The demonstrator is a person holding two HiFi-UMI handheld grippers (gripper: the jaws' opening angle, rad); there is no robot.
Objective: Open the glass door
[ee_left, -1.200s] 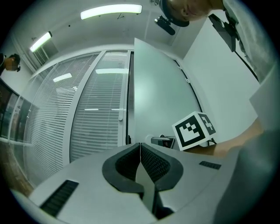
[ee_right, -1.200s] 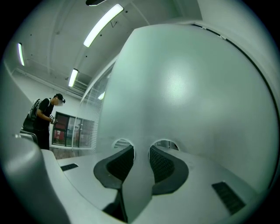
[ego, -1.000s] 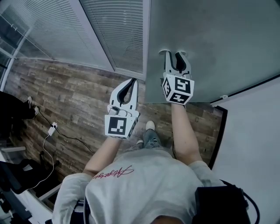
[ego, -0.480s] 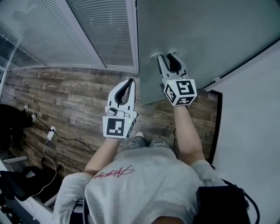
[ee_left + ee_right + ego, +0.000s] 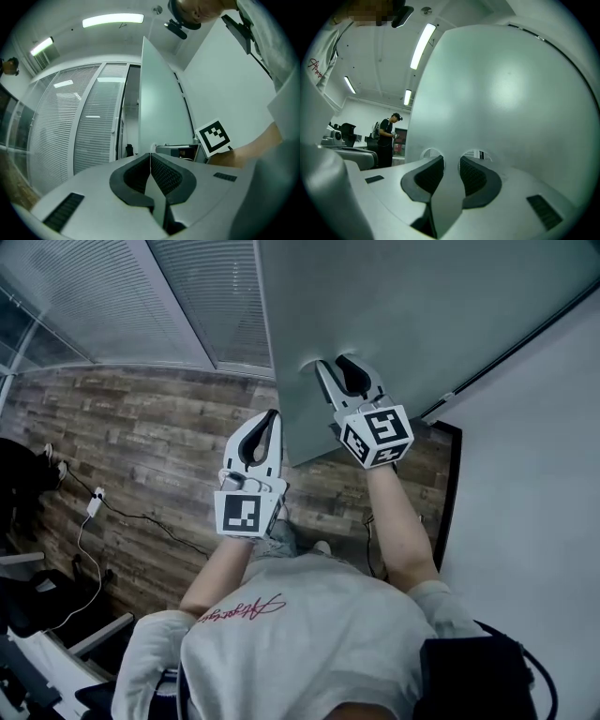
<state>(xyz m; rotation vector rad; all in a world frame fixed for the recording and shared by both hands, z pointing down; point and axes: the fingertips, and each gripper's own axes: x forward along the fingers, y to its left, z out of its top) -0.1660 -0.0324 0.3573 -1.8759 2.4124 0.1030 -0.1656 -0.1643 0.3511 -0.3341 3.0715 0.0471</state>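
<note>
**Door pushed ajar by right tongs**

The left tongs (image 5: 271, 414) are clenched and empty, pads meeting with nothing between them. They are held level just beside the free edge of the door (image 5: 422, 315), apart from it, over the wooden floor (image 5: 159, 437). The door stands to their right as a tall pale panel, apparently swung off the line of the blind-covered partition (image 5: 103, 296). The right tongs (image 5: 333, 365) are released, jaws a little apart and just narrowed slightly, gripping nothing. Their tips are at the face of the door near its free edge, seemingly pressed against it.

The step in hand looks like the push itself, with the door partly open. The next move probably calls for steady forward pressure from the right tips, following the panel's swing so they do not slide off its edge.
</note>
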